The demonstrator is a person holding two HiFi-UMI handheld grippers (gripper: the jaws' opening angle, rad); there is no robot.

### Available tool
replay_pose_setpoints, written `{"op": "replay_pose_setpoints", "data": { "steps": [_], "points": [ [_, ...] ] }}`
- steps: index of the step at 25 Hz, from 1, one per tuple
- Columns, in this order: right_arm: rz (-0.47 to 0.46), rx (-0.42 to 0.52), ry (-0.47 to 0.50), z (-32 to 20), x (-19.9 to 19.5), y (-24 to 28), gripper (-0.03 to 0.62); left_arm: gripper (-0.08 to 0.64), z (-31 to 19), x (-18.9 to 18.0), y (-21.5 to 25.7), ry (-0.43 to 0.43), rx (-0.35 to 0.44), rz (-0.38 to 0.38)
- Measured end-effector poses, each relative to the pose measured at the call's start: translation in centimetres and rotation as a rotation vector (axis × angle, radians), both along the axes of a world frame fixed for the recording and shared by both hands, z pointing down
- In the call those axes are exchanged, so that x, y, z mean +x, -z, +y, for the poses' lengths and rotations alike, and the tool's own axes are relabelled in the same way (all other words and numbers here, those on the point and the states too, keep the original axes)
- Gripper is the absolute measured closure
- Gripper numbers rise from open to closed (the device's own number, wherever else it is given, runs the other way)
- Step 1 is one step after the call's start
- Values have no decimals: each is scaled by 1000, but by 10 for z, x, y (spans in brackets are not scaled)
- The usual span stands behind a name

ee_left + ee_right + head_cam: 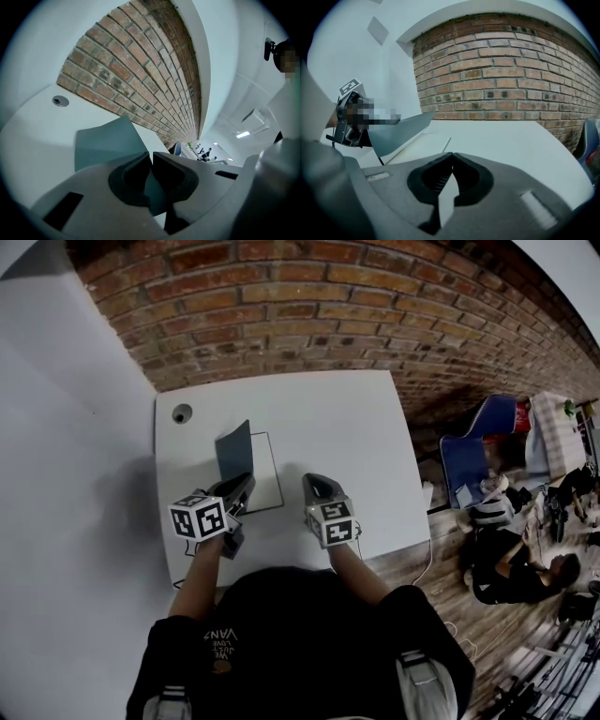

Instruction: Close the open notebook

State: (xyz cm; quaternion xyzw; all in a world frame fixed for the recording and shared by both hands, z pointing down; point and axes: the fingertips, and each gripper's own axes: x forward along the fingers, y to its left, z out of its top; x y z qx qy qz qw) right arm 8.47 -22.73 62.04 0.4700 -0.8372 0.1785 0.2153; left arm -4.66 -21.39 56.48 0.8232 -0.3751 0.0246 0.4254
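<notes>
The tabletop (pixel 356 427) is smooth, matt white, and the notebook's cover (pixel 234 451) looks like matt grey-blue card over plain white paper pages (pixel 266 470). The left tool (pixel 151 157) and right tool (pixel 451 157) are moulded in matt grey plastic with a faintly grainy skin. Their pads (pixel 464 180) are black and rubbery, ridged on the right one, and each carries a cube (pixel 199 517) faced with flat black-and-white print. The wall (pixel 375 306) is rough red-brown brick with sandy mortar, the floor (pixel 441 568) is grained wooden plank, and the person's shirt (pixel 300 634) is black cloth.
</notes>
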Motion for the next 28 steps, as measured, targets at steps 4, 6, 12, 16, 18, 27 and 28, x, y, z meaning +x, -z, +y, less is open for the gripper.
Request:
{"op": "replay_pose_setpoints", "data": {
  "steps": [4, 6, 12, 16, 18, 27, 28],
  "points": [
    [12, -4, -17, 2, 12, -3, 594, 526, -3, 12, -9, -27, -16, -6],
    [17, -11, -24, 3, 18, -4, 594, 526, -4, 18, -14, -38, -23, -10],
    [17, -18, -44, 4, 28, -3, 594, 522, -7, 32, -27, -68, -41, -24],
    [19, -17, -63, 4, 36, -6, 594, 520, -8, 38, -36, -80, -55, -34],
    [20, -15, -70, 4, 40, -7, 594, 520, -9, 41, -40, -84, -64, -37],
    [22, -23, -94, 4, 54, -9, 594, 509, -12, 51, -52, -102, -76, -78],
    [22, -22, -97, 3, 54, -9, 594, 508, -12, 52, -53, -106, -76, -79]
  ]
}}
